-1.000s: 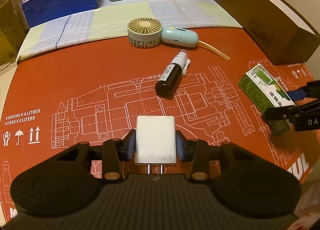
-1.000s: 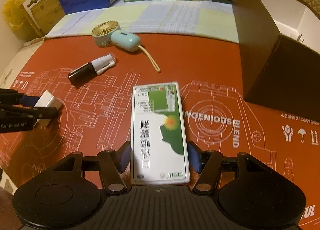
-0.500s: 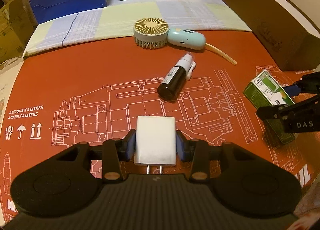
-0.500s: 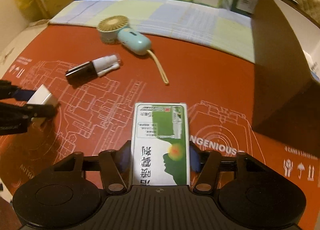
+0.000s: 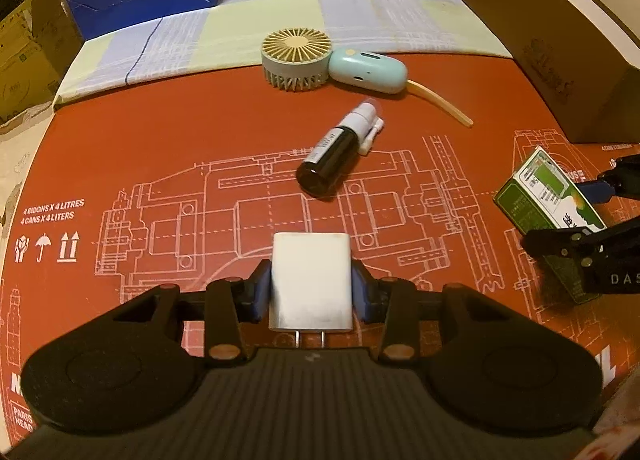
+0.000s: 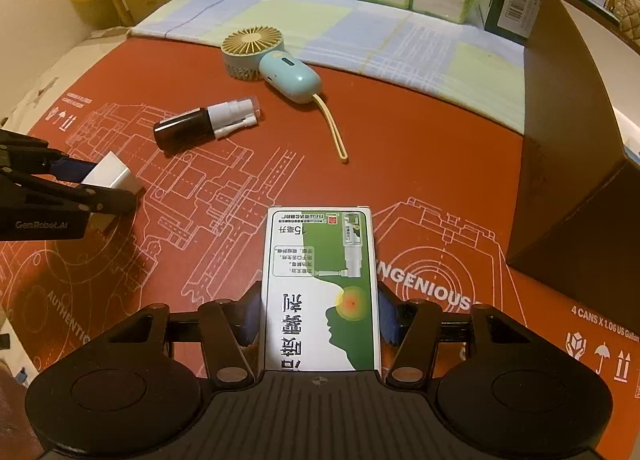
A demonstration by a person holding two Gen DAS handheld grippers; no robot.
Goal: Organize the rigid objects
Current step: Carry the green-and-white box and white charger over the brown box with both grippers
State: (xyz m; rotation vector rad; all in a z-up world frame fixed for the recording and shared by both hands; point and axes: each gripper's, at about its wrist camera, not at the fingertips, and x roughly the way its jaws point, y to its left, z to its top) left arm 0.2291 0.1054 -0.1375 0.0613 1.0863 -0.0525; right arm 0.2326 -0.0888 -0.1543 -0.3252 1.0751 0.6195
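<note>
While the left gripper (image 5: 311, 290) stayed clamped on the white rectangular plug charger (image 5: 311, 282), the right gripper (image 6: 318, 314), gripping the green-and-white cardboard medicine box (image 6: 320, 288), had lifted it off the red mat (image 6: 400, 164), suggesting both were ready for placing.

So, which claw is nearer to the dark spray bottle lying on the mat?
Left. The left claw, shut on the white charger, sits just short of the spray bottle. The right claw, holding the green box, is farther off toward the brown box.
</note>
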